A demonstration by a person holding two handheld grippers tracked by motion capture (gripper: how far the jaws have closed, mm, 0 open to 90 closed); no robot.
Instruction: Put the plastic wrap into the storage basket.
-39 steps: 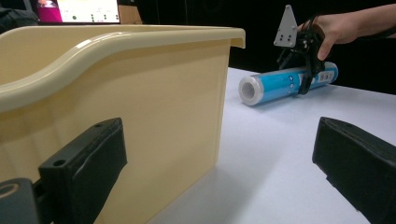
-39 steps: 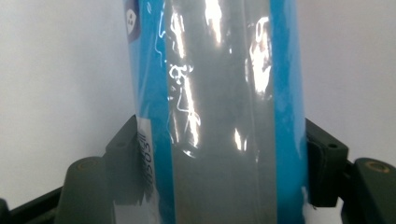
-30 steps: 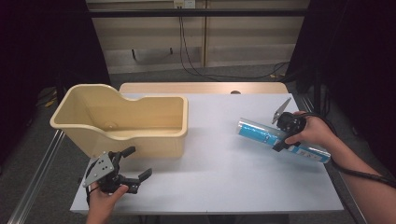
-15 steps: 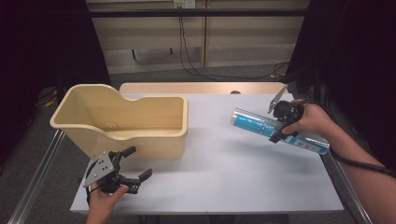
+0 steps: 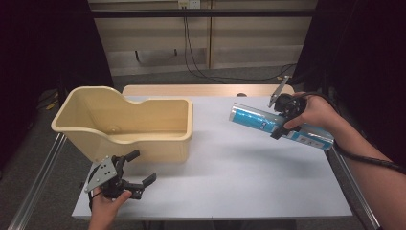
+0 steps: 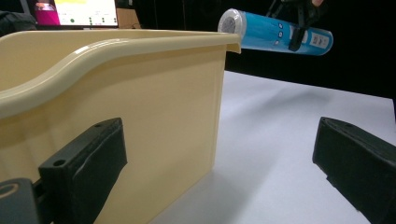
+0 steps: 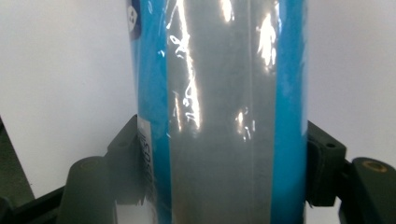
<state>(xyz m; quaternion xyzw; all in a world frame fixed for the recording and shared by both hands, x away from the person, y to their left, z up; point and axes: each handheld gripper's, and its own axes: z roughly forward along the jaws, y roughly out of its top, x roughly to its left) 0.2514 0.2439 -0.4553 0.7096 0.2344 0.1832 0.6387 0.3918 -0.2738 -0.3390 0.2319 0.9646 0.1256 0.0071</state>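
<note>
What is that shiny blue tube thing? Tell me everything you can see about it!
The blue tube is a long round package wrapped in glossy clear film that catches the light, with a grey strip along its length and a pale round end. Small white labels sit on its side. It lies nearly level, tilted a bit, in the air above the white table, touching nothing but the right gripper, whose black jaws squeeze it from both sides.
</note>
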